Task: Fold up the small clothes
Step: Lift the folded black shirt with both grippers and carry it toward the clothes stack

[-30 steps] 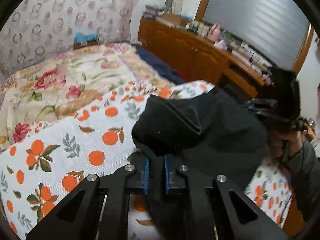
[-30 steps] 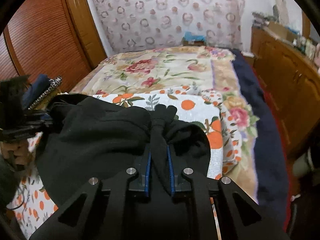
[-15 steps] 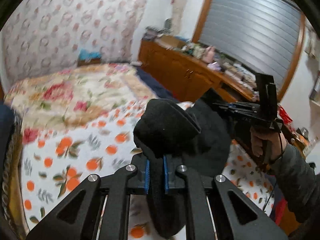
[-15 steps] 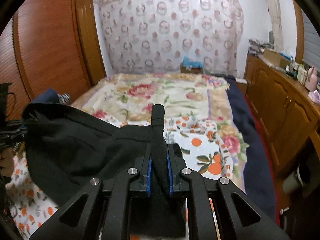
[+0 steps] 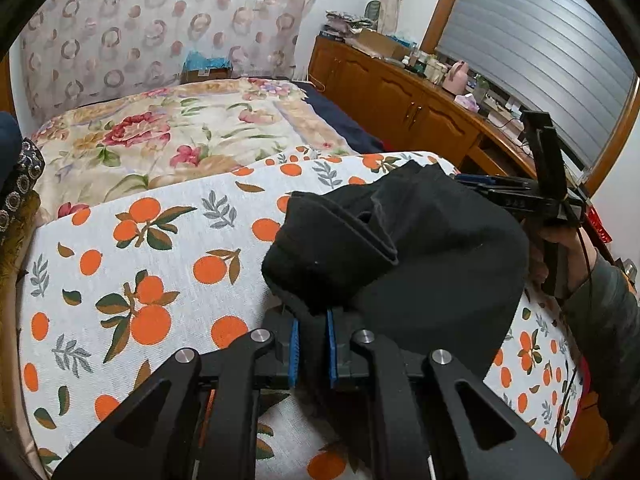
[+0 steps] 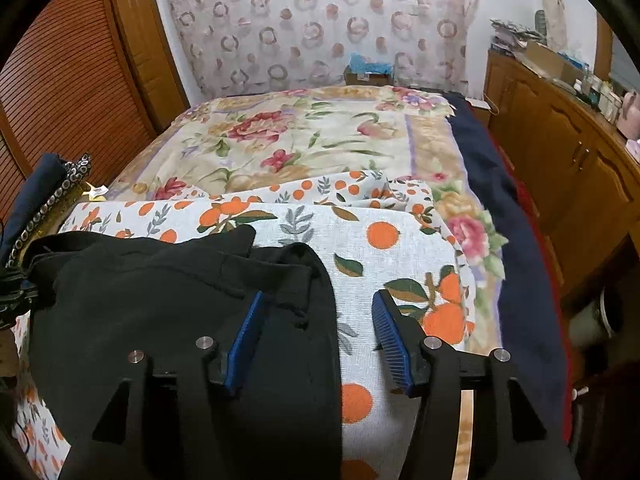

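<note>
A small black garment (image 5: pixel 420 264) lies bunched on the orange-print cloth (image 5: pixel 160 264) that covers the bed. My left gripper (image 5: pixel 313 344) is shut on the garment's near left corner, and a fold of black fabric sits pinched between its blue pads (image 5: pixel 294 350). In the right wrist view the garment (image 6: pixel 160 320) lies flat on the cloth. My right gripper (image 6: pixel 318 320) has its jaws opening. The garment's right edge lies between them, and neither pad presses on it. The left wrist view shows the right gripper (image 5: pixel 474 183) at the garment's far right, held by a hand (image 5: pixel 568 252).
A floral bedspread (image 6: pixel 304 136) lies beyond the orange-print cloth. A wooden cabinet (image 6: pixel 568 152) with clutter on top runs along the right. Folded dark clothes (image 6: pixel 44 196) are stacked at the bed's left edge, next to a slatted wardrobe door (image 6: pixel 60 80).
The right gripper's jaws have parted and let go of the garment's corner. Both grippers came down, and the lifted garment now rests on the orange-print cloth. The left grip is unchanged.
</note>
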Demonstrator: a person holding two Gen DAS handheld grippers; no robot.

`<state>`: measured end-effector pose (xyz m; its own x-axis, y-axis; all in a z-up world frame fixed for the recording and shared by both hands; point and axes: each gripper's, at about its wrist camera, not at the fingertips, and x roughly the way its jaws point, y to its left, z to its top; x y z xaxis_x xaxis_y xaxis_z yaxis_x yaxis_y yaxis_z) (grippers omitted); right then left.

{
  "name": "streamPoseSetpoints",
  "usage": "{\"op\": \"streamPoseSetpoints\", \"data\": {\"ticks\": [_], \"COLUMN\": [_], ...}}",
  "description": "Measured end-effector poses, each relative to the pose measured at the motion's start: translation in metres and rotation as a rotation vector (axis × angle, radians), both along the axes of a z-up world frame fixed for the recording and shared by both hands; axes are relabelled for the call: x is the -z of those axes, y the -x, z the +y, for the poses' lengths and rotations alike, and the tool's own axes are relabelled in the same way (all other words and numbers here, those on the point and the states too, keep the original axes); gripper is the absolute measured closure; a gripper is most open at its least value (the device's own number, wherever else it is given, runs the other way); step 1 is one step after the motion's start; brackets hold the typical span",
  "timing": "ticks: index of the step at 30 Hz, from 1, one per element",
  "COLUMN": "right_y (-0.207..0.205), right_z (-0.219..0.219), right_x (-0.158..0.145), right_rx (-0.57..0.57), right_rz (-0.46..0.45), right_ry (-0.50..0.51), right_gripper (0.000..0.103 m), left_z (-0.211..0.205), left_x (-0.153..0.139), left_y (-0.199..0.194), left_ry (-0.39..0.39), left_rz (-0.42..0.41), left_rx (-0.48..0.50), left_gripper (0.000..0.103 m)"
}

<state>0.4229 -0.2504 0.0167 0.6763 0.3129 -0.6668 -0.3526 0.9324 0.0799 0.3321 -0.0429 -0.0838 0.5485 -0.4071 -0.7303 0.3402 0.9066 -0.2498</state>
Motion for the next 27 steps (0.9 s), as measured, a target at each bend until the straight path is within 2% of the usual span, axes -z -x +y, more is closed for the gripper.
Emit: {"op": "streamPoseSetpoints", "data": {"ticks": [1, 2, 3, 4, 7, 9, 16, 19, 27], "right_y": [-0.001, 0.009, 0.012, 0.019, 0.021, 0.024, 0.076, 0.090, 0.114], "right_z": [0.007, 0.019, 0.020, 0.022, 0.022, 0.020, 0.017, 0.025, 0.051], "right_x": [-0.001, -0.002, -0.002, -0.001, 0.000, -0.003, -0.051, -0.070, -0.080], "right_rx": [-0.012, -0.021, -0.042, -0.068, -0.108, -0.103, -0.042, -0.065, -0.138], "right_rz": [-0.006, -0.010, -0.008, 0.001, 0.003, -0.022, -0.266, -0.316, -0.392], "right_ry": [0.007, 0.010, 0.001, -0.015, -0.006, 0.012, -0.045, -0.060, -0.072], "right_gripper": [0.047, 0.054, 0.069, 0.078, 0.093, 0.096, 0.098, 0.098, 0.098], "left_z": [0.000, 0.000, 0.000, 0.001, 0.001, 0.003, 0.011, 0.023, 0.067], "left_x": [0.001, 0.001, 0.001, 0.001, -0.002, -0.010, -0.058, -0.074, -0.108], "left_y": [0.000, 0.001, 0.002, 0.002, 0.004, 0.010, 0.054, 0.066, 0.094], "left_ry": [0.000, 0.000, 0.002, 0.005, 0.014, 0.032, 0.131, 0.151, 0.150], "left_rz": [0.001, 0.001, 0.001, 0.001, -0.006, -0.032, -0.167, -0.211, -0.301], "left_rx": [0.000, 0.001, 0.002, 0.003, 0.008, 0.008, 0.007, -0.018, -0.086], "left_gripper": [0.091, 0.091, 0.091, 0.091, 0.092, 0.092, 0.092, 0.092, 0.092]}}
